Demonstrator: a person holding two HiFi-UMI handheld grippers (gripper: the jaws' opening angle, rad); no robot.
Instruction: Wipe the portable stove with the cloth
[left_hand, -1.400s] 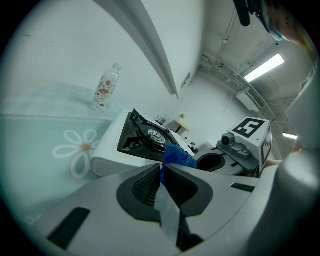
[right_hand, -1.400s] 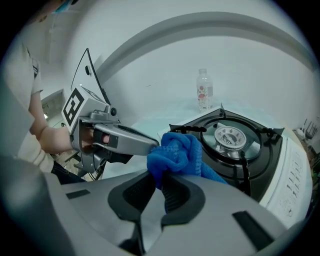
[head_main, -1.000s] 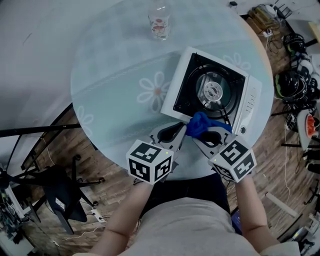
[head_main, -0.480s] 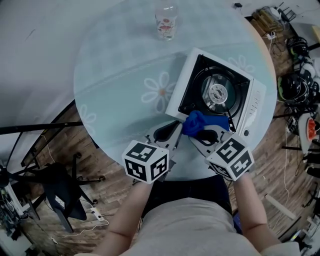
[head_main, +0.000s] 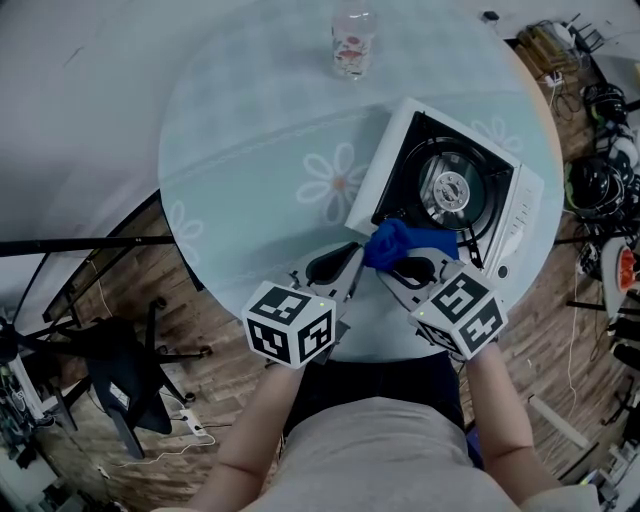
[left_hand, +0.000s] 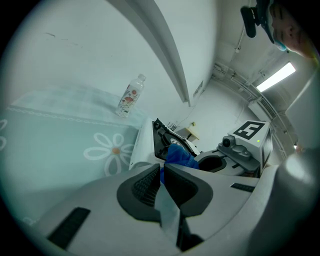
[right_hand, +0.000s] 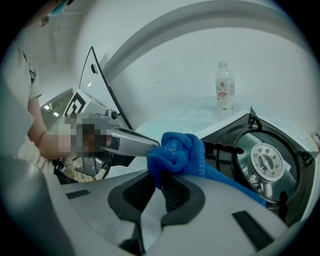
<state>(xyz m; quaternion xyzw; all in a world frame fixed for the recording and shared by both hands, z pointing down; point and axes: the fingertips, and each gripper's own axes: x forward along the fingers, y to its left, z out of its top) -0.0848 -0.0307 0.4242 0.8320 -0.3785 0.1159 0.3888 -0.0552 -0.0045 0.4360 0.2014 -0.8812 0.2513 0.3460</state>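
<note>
Both left claw (left_hand: 161, 175) and right claw (right_hand: 159, 187) pinch the bunched blue cloth (head_main: 400, 243) at near edge of stove (head_main: 390, 160); wiping seems barely begun, burner (head_main: 452, 188) area remaining.

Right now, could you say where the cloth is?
Head view: the blue cloth is bunched over the portable stove's near corner, in the right hand-held gripper.

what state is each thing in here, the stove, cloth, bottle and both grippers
portable stove: flat on the table, burner bare, no flame seen
blue cloth: bunched up at the stove's near edge, pinched by both grippers
bottle: upright, apart from the stove
left gripper: shut on the cloth's edge
right gripper: shut on the cloth
</note>
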